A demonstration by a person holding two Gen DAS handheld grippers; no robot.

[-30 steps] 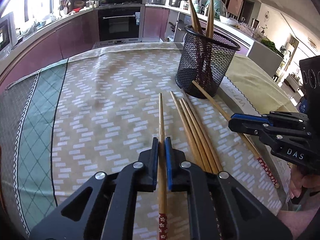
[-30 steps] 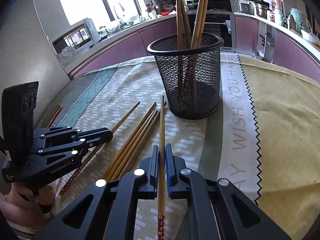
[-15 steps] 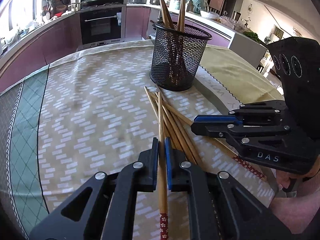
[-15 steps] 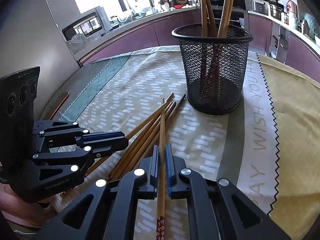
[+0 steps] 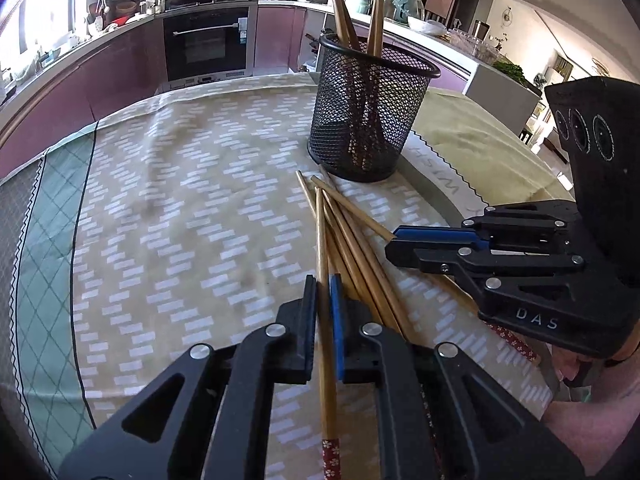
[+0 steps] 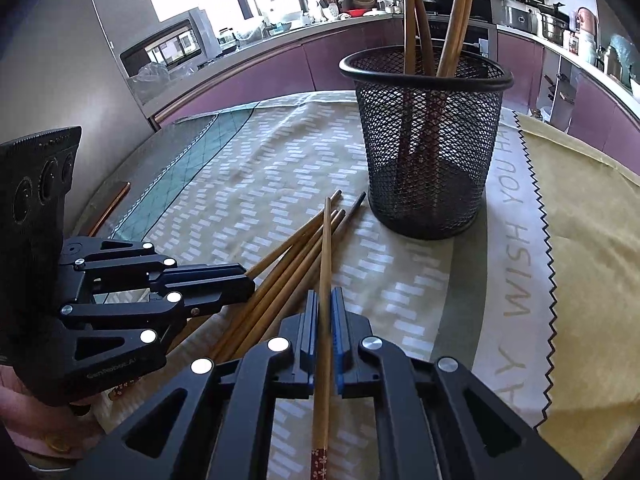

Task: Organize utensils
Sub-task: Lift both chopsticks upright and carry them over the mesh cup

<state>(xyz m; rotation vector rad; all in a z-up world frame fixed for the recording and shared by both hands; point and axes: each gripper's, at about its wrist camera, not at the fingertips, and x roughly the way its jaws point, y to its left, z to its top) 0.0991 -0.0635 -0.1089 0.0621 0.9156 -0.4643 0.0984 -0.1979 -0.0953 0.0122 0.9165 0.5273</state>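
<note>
My left gripper (image 5: 323, 280) is shut on a wooden chopstick (image 5: 321, 232) with a red flowered end, its tip over a loose pile of several chopsticks (image 5: 360, 256) on the tablecloth. Just right of it is my right gripper (image 5: 394, 240), fingers together. In the right wrist view my right gripper (image 6: 324, 294) is shut on another chopstick (image 6: 326, 248) that points toward the black mesh holder (image 6: 428, 152). The left gripper (image 6: 248, 280) reaches in from the left over the loose chopsticks (image 6: 280, 280). Upright chopsticks (image 6: 412, 20) stand in the holder (image 5: 368, 120).
A patterned tablecloth (image 5: 180, 220) covers the round table, with a yellow cloth (image 6: 580, 200) right of the holder. Purple kitchen cabinets and an oven (image 5: 208, 44) run behind the table. A person's hand (image 5: 592, 408) holds the right gripper at the table's near edge.
Both grippers keep hold of their chopsticks and have drawn closer together over the loose pile. The left one has swung right, so its chopstick now crosses the pile.
</note>
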